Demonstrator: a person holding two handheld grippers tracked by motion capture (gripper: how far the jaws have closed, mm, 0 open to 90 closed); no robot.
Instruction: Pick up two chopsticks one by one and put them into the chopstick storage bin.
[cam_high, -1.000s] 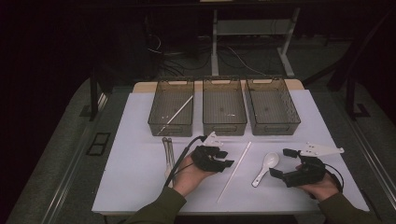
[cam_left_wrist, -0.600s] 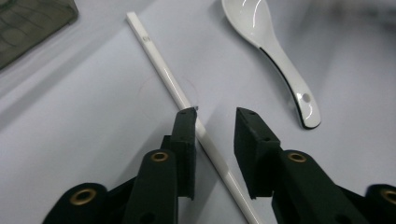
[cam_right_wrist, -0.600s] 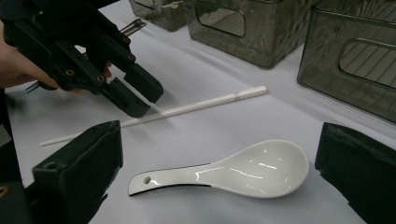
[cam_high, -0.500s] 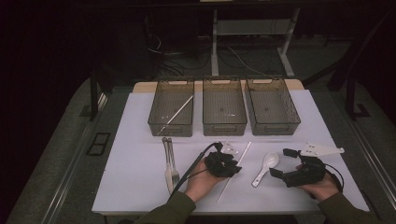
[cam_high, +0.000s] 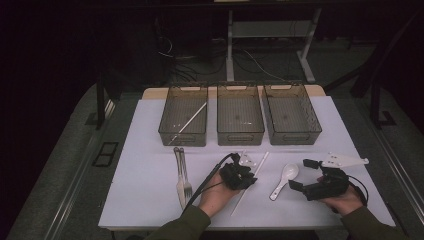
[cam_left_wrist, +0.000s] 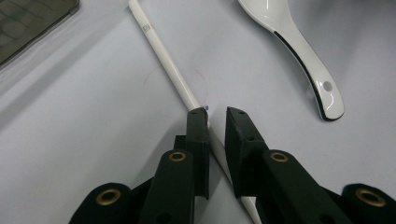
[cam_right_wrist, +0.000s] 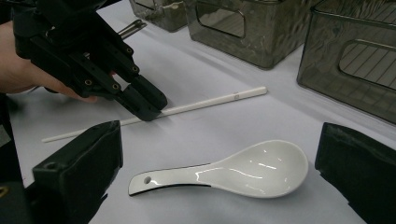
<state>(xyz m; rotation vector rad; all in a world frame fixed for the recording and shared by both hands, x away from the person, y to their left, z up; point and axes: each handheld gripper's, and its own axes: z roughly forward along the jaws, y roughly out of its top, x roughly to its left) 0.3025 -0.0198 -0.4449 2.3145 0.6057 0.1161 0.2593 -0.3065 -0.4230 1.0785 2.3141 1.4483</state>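
A: Left gripper (cam_left_wrist: 215, 114)?
B: Jaws have just been closing, now narrow, straddling the white chopstick (cam_left_wrist: 168, 70) mid-length. Pads look against it; chopstick lies flat on the white table (cam_high: 145, 150).
A: Right gripper (cam_high: 304, 176)?
B: Wide open, empty, hovering just beside the white spoon (cam_right_wrist: 233, 172).
A: Materials?
B: Chopstick: thin, smooth, round, matte white, small grey mark near its end. Spoon: glossy ceramic, dark-edged, hole in the handle. Three smoky translucent plastic bins (cam_high: 240, 117) behind, a second chopstick (cam_high: 190, 120) in the left one. Metal fork (cam_high: 186, 172) on the left.
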